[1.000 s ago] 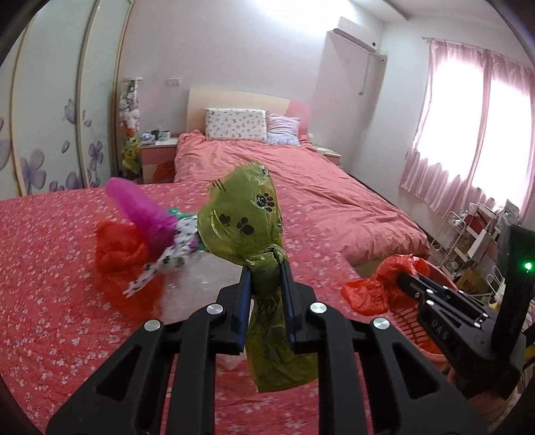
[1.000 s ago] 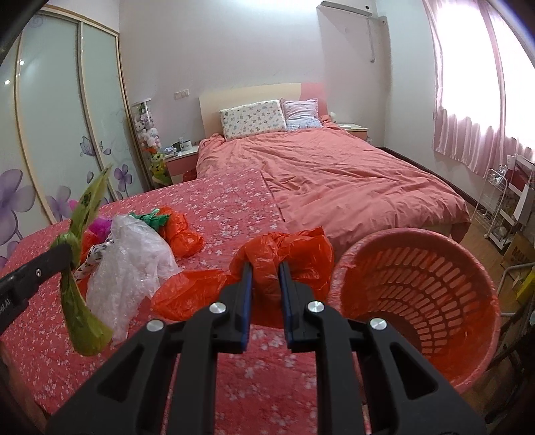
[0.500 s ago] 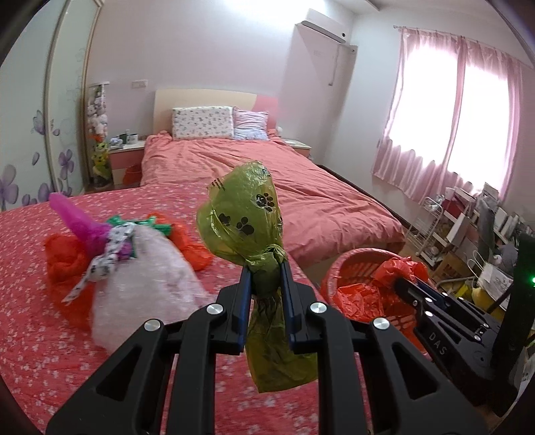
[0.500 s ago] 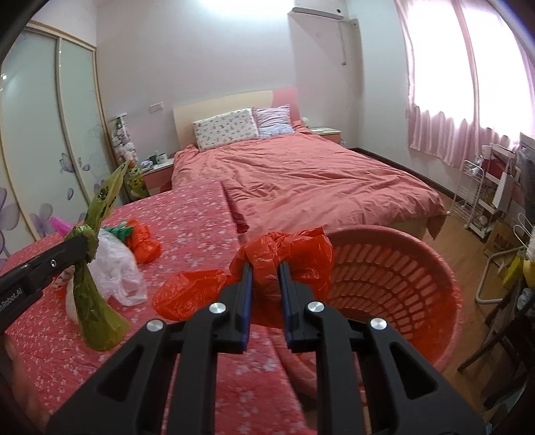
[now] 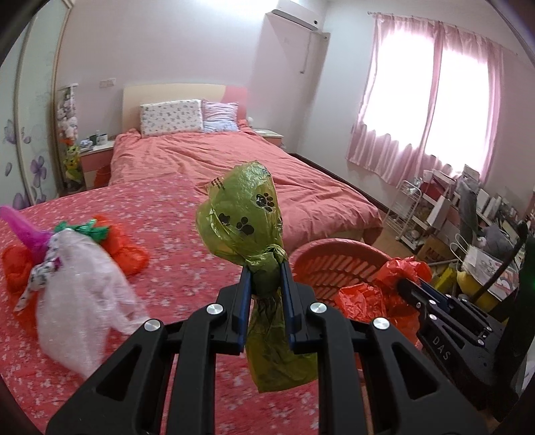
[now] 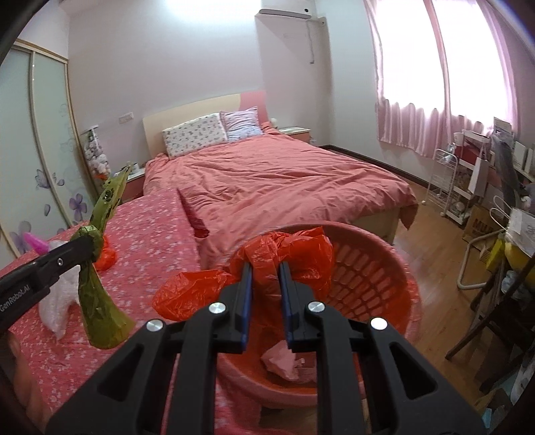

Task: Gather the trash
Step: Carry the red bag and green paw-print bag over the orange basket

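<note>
A bedroom with pale pink walls (image 6: 187,67). At twelve o'clock, a bed (image 6: 274,180) with a salmon duvet, two pillows (image 6: 194,134) and a cream headboard (image 5: 174,97). At two o'clock, bright windows behind pink curtains (image 5: 431,110). At ten o'clock, a wardrobe (image 6: 43,150) with purple flower decals. Wooden floor (image 6: 431,227) at three o'clock, beside a white wire rack (image 6: 444,180). An air conditioner (image 5: 294,15) hangs high.

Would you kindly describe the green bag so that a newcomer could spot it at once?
Start at the flowered red bedspread in the foreground, beside the red basket. Above it, the left gripper is shut on the green bag at its knot. Unlike the plain orange bags nearby, it is olive green with black paw prints.
</note>
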`<action>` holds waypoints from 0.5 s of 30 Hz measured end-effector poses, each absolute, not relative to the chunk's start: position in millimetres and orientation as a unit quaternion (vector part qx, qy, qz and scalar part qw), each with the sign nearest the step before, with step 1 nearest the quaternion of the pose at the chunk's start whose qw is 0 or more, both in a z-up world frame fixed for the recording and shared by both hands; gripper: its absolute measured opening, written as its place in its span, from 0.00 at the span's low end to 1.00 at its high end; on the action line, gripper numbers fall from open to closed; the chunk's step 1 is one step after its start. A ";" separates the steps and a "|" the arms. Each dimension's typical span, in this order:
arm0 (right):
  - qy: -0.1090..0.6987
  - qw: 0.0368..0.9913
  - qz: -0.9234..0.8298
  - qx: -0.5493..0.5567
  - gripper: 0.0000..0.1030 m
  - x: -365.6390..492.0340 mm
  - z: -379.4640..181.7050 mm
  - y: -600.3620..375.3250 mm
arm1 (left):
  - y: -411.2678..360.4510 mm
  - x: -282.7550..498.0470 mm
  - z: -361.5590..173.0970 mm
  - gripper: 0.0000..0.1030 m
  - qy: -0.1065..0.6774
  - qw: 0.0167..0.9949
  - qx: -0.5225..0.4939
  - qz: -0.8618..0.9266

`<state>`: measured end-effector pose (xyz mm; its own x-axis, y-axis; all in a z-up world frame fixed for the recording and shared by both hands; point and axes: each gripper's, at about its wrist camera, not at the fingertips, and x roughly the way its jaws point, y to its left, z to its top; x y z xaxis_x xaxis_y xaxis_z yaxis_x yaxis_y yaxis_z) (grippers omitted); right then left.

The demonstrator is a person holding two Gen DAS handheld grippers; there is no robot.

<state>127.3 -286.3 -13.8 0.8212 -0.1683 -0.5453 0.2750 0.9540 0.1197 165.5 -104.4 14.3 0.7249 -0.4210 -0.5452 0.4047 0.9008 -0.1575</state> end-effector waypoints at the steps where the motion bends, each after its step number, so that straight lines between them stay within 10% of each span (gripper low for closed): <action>1: 0.275 0.949 -0.120 0.098 0.16 127.2 -14.7 -290.2 | -107.3 166.3 13.1 0.17 0.299 0.927 -0.013 -0.226; 15: 0.278 0.938 -0.163 0.125 0.16 121.3 -32.2 -344.1 | -158.6 178.2 -0.6 0.17 0.318 0.909 0.000 -0.269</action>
<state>121.3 -344.1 -32.2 0.7923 -0.2358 -0.5627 0.3746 0.9160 0.1436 178.2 -158.6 -0.6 0.6528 -0.4884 -0.5790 0.4890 0.8555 -0.1703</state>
